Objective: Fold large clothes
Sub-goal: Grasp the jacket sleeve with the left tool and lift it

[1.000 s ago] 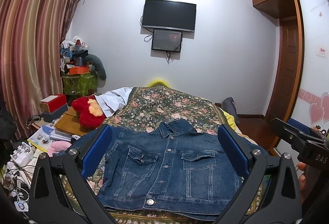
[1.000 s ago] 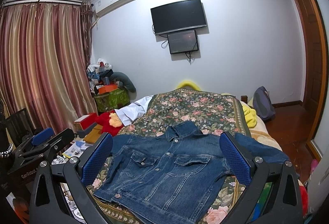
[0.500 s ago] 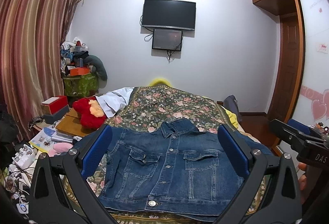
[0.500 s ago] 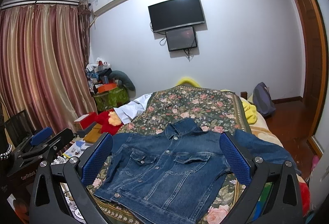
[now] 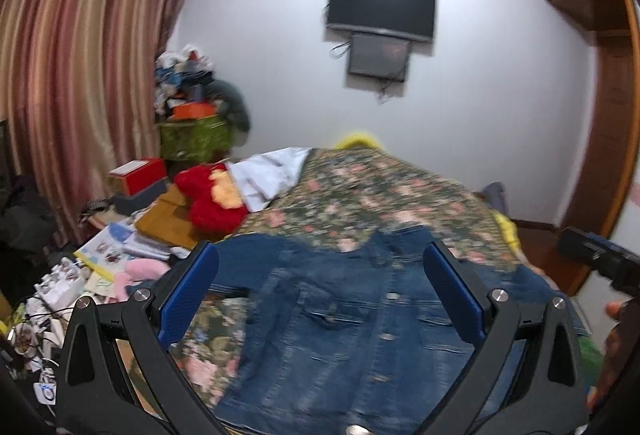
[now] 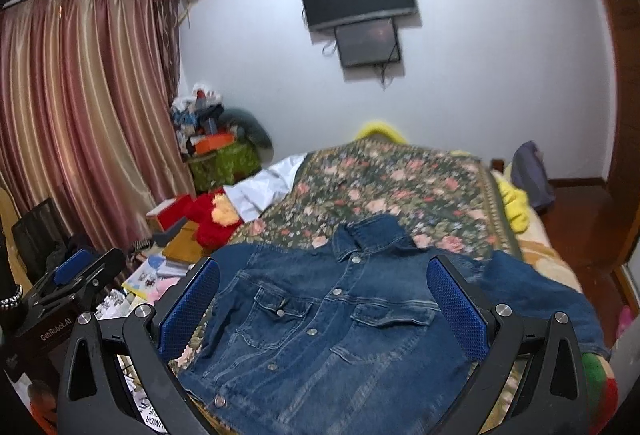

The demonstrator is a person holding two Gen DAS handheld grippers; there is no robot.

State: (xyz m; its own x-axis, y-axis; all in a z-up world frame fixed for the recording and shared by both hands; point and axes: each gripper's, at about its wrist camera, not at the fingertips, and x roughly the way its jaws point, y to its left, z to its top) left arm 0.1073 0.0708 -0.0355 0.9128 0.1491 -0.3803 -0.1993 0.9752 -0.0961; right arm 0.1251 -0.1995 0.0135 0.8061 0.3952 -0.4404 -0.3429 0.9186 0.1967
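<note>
Lying flat and buttoned on the bed (image 6: 400,175), the denim jacket (image 6: 320,315) awaits its first fold.
Jacket spread front-up at the bed's near end, collar (image 6: 366,235) pointing up the bed, one sleeve (image 6: 532,287) out toward the bed's right edge. Left gripper (image 5: 318,291) and right gripper (image 6: 322,303) hover above it, both wide apart, holding nothing. Advise pinching shoulder seam and hem together, folding evenly across.
</note>
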